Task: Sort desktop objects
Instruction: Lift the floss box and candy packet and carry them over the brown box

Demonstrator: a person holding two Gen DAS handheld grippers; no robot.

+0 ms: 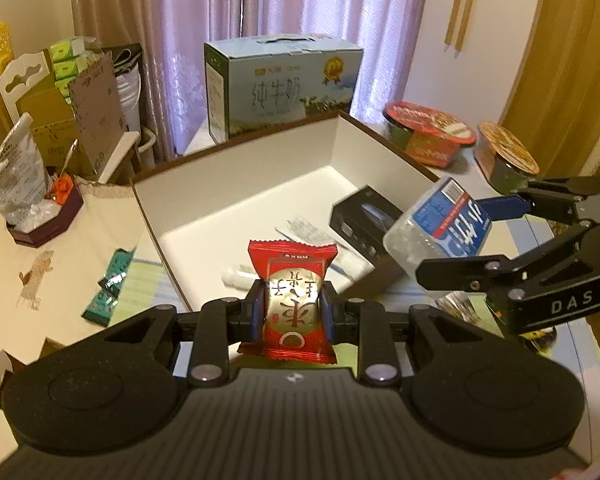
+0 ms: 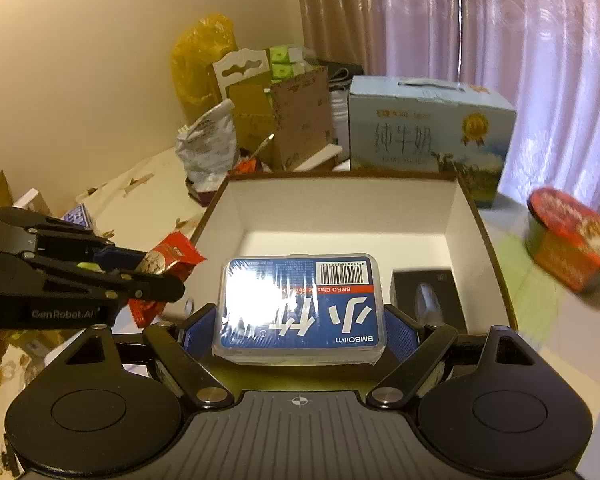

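My left gripper [image 1: 292, 314] is shut on a red and gold snack packet [image 1: 291, 288], held above the near wall of the white open box [image 1: 240, 184]. From the right wrist view the same packet [image 2: 172, 258] shows at the left in that gripper [image 2: 160, 276]. My right gripper [image 2: 300, 322] is shut on a clear plastic case with a blue label [image 2: 300, 306], just before the box [image 2: 340, 208]. The left wrist view shows that case [image 1: 440, 226] at the right in the right gripper [image 1: 466, 236]. A black box [image 2: 428, 300] and white packets [image 1: 312, 232] lie inside.
A blue milk carton [image 1: 284, 84] stands behind the box. Two instant noodle bowls [image 1: 430, 132] [image 1: 504, 158] sit at the far right. Green packets [image 1: 110, 294] lie on the tablecloth at the left, beyond them a dark tray with a white bag [image 1: 16, 184]. Cardboard boxes are stacked at the back left.
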